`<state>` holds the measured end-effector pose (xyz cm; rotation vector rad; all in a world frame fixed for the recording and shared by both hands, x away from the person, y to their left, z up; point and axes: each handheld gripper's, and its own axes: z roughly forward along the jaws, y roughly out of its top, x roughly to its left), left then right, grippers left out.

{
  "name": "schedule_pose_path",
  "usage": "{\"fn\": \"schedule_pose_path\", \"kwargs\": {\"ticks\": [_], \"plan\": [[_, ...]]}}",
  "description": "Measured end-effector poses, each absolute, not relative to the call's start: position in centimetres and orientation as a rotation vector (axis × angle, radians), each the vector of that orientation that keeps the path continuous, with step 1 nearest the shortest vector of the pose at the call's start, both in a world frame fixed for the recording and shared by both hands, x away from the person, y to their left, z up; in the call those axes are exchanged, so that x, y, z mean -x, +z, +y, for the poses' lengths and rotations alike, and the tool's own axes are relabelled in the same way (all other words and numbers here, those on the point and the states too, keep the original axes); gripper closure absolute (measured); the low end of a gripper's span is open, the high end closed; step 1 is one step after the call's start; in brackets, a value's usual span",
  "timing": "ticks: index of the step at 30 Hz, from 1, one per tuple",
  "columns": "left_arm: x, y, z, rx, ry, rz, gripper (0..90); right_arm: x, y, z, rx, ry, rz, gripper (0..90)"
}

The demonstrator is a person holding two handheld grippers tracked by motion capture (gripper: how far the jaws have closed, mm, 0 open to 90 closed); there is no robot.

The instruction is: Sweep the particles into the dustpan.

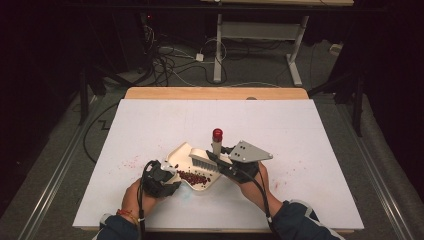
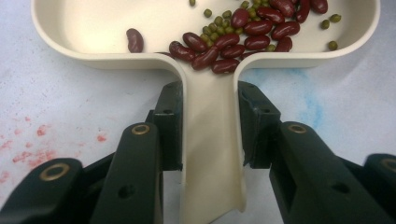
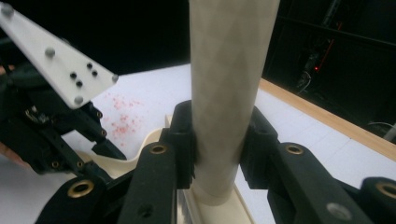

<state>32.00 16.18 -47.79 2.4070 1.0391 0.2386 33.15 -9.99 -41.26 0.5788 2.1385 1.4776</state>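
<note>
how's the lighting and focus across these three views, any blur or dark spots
High view: white table evenly lit, surroundings nearly black, beans small but fairly sharp. Left gripper view: bright and crisp on the dustpan handle; the left gripper jaws are dark. Right gripper view: brush handle close and soft, background dark, right gripper jaws soft.

Dark blue sleeves with paler cuffs cover both forearms, and a red-and-orange bracelet (image 1: 126, 214) circles the left wrist. The left gripper (image 1: 161, 178) is a chunky black body with a black cable trailing along the forearm beside that bracelet. The right gripper (image 1: 235, 167) is black too, topped by a grey three-cornered plate (image 1: 249, 151) studded with small dark screws. In both gripper views the black fingers (image 2: 168, 123) carry brass-ringed pivot holes and plain round bores.
</note>
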Motion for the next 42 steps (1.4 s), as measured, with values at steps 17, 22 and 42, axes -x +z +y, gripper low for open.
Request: {"fn": "schedule_pose_path", "kwargs": {"ticks": [17,22,42], "plan": [[-31.4,-47.7,14.7,-2.343,0.244,1.12,63.8,-34.3,-43.4,-6.2,-0.622,1.403,2.097,70.9],[-31.3,-47.8,14.5,-2.331,0.251,1.135,63.8,-33.0,-43.3,-4.7,-0.624,1.452,2.143,71.0],[-31.9,-47.6,15.6,-2.323,0.246,1.128,63.8,-33.3,-40.4,-8.1,-0.633,1.514,2.094,70.9]]}}
